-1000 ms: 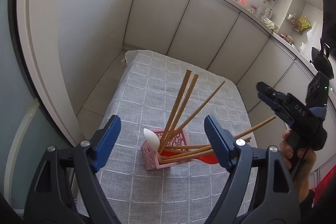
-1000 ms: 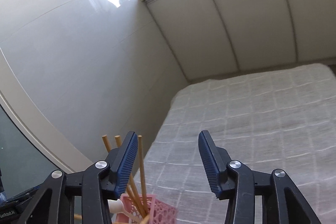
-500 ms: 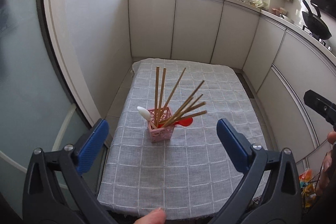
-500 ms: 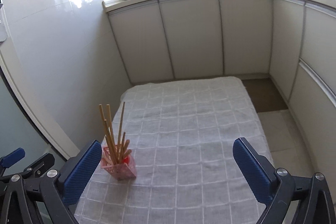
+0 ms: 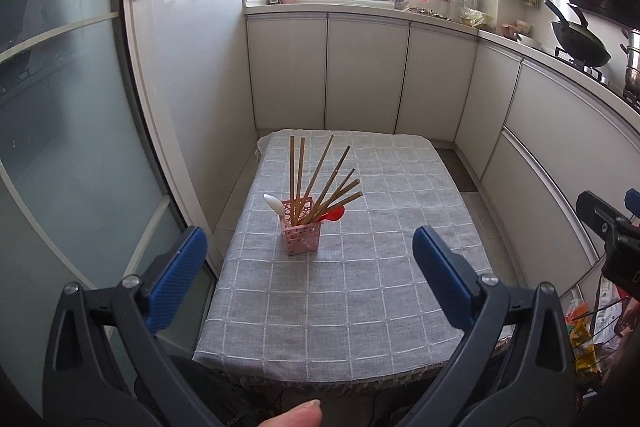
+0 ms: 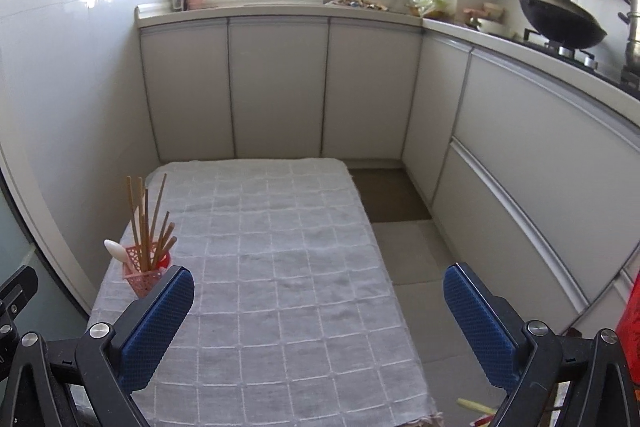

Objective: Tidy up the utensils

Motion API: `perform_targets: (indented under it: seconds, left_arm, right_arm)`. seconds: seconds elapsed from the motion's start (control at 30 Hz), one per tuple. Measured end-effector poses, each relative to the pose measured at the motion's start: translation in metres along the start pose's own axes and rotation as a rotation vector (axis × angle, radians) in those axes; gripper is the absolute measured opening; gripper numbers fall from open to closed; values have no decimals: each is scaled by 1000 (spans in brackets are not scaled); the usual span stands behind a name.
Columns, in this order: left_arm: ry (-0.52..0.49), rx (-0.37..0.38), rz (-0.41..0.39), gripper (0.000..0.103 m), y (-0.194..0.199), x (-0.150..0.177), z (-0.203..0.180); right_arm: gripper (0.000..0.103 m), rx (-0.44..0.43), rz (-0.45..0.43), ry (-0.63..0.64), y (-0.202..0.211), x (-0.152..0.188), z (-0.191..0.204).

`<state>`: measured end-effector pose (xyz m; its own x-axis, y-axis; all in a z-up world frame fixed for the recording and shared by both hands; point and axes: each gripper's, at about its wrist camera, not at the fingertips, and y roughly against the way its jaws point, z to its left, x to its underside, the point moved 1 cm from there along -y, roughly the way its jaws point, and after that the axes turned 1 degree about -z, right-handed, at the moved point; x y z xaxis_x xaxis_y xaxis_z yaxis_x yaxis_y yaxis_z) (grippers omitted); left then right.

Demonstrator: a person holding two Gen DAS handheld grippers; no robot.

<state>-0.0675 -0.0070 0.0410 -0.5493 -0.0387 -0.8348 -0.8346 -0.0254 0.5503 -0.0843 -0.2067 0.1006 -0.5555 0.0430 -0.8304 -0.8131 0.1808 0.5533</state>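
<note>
A pink perforated holder (image 5: 302, 231) stands on the grey checked tablecloth (image 5: 372, 291), left of the table's middle. It holds several wooden chopsticks (image 5: 320, 179), a white spoon (image 5: 274, 203) and a red spoon (image 5: 334, 215). The holder also shows in the right wrist view (image 6: 144, 273) at the table's left edge. My left gripper (image 5: 308, 279) is open and empty, held back above the near table edge. My right gripper (image 6: 316, 323) is open and empty, above the near right of the table; its body shows in the left wrist view (image 5: 612, 227).
White kitchen cabinets (image 5: 364, 75) ring the table at the back and right. A glass sliding door (image 5: 60, 147) is on the left. A wok (image 6: 560, 23) sits on the stove at the right. Floor (image 6: 404, 239) lies right of the table.
Both grippers have pulled back and up, away from the holder, which now looks small and far. Both sets of jaws have opened wider. The utensils stay in the holder.
</note>
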Motion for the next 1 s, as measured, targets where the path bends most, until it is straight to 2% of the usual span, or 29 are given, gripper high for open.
perform_targets:
  seconds: [0.33,1.0]
  left_arm:
    - [-4,14,-24,102,12,-1,-7]
    - [-8,33,-4,102,5,2,-10]
  right_arm:
    - [102,15,15,-1,-5,2,1]
    - [102,-5,29,9,-11,5,6]
